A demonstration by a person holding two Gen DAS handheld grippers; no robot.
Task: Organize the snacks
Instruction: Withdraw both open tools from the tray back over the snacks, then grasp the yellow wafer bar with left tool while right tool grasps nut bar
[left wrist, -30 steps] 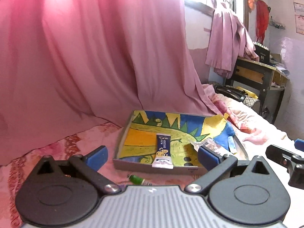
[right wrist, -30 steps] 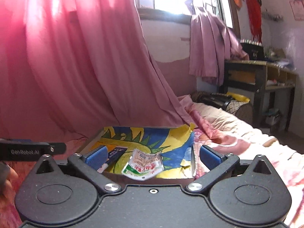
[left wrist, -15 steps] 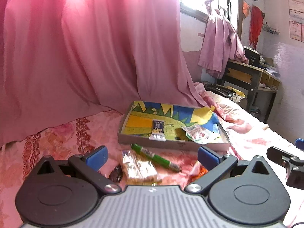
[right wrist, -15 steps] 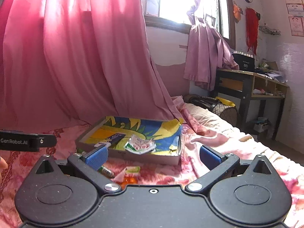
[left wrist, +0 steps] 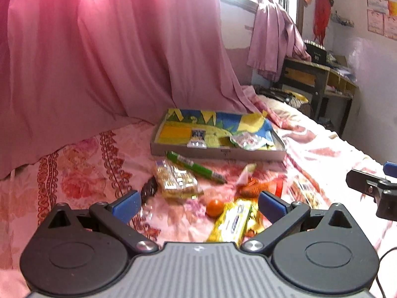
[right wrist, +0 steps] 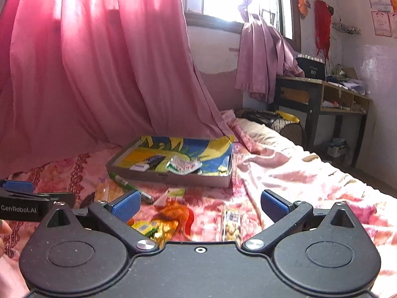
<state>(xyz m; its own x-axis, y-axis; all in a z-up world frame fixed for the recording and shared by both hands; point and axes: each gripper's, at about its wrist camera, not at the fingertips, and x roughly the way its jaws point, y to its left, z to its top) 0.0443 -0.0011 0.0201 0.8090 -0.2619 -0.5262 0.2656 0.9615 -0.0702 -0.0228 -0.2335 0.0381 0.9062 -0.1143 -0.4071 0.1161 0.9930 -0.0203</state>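
Observation:
A shallow painted tray [left wrist: 213,152] [right wrist: 173,177] sits on the bed and holds a dark blue bar [left wrist: 197,137] [right wrist: 155,160] and a white-green packet [left wrist: 248,140] [right wrist: 184,165]. In front of it lie loose snacks: a green stick [left wrist: 196,167] [right wrist: 129,185], a clear biscuit pack [left wrist: 175,180], an orange packet [left wrist: 255,186] [right wrist: 173,212], a yellow bar [left wrist: 233,222] and a nut pack [right wrist: 232,224]. My left gripper [left wrist: 198,204] and right gripper [right wrist: 199,202] are both open and empty, held back above the loose snacks.
A pink curtain [right wrist: 99,74] hangs behind the tray. The flowered bedsheet [left wrist: 86,164] covers the bed. A dark desk [right wrist: 322,99] stands at the far right by the wall. The other gripper shows at each view's edge, right gripper [left wrist: 372,186] and left gripper [right wrist: 29,204].
Both grippers have pulled back and up from the tray, bringing the loose snacks in front of it into view. Both stay open and empty.

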